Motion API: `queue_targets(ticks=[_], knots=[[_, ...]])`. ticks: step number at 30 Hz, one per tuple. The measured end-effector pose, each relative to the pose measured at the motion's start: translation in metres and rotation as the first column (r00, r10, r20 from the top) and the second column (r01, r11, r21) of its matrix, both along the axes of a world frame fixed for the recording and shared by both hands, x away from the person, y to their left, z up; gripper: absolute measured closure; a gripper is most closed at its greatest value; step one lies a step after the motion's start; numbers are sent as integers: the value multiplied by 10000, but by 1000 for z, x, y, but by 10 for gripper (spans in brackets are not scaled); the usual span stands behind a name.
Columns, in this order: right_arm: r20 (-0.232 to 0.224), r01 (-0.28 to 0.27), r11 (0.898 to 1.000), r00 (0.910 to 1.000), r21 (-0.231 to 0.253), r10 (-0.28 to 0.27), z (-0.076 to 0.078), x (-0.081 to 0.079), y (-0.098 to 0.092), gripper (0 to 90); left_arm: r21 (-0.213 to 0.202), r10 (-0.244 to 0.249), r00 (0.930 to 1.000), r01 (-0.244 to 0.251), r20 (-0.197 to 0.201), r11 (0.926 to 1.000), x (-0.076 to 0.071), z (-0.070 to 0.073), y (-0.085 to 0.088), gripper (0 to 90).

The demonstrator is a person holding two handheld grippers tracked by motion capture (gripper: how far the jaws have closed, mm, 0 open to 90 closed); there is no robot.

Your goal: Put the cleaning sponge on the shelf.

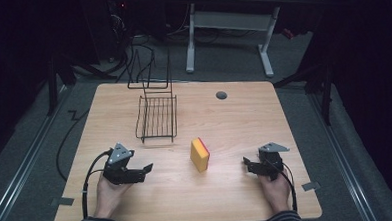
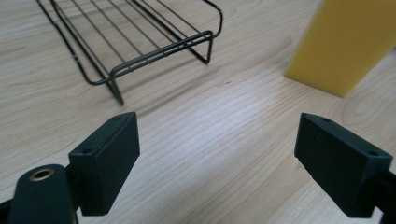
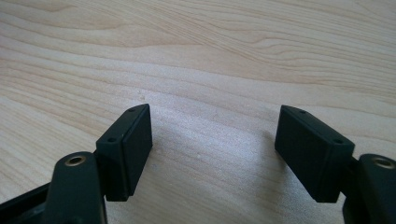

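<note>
**Both grippers empty, sponge between them**

The left gripper has its jaws spread wide with nothing between them; the yellow sponge stands on edge ahead and to the right of them, the wire rack ahead to the left. The right gripper is likewise parted over bare table, gripping nothing.

Dim lab or workshop, wooden table on grey carpet, cables trailing, white desk frame behind
</note>
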State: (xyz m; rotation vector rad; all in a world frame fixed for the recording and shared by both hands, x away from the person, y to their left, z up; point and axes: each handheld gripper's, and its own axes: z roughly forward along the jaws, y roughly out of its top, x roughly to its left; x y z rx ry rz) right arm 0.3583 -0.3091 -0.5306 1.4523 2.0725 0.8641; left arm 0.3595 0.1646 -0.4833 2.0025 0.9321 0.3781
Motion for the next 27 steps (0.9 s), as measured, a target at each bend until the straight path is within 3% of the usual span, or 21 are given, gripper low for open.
queue_targets(ticks=[13, 27], knots=[[12, -6, 10000, 10000, -11, 6, 0, 0, 0, 277, -158, -628, 9979, 630, 145, 9979, -2, 10, -27, 131], [8, -19, 10000, 10000, -14, 19, 0, 0, 0, 275, -20, -1130, 9934, 1131, 174, 9936, 0, 14, -53, 75]])
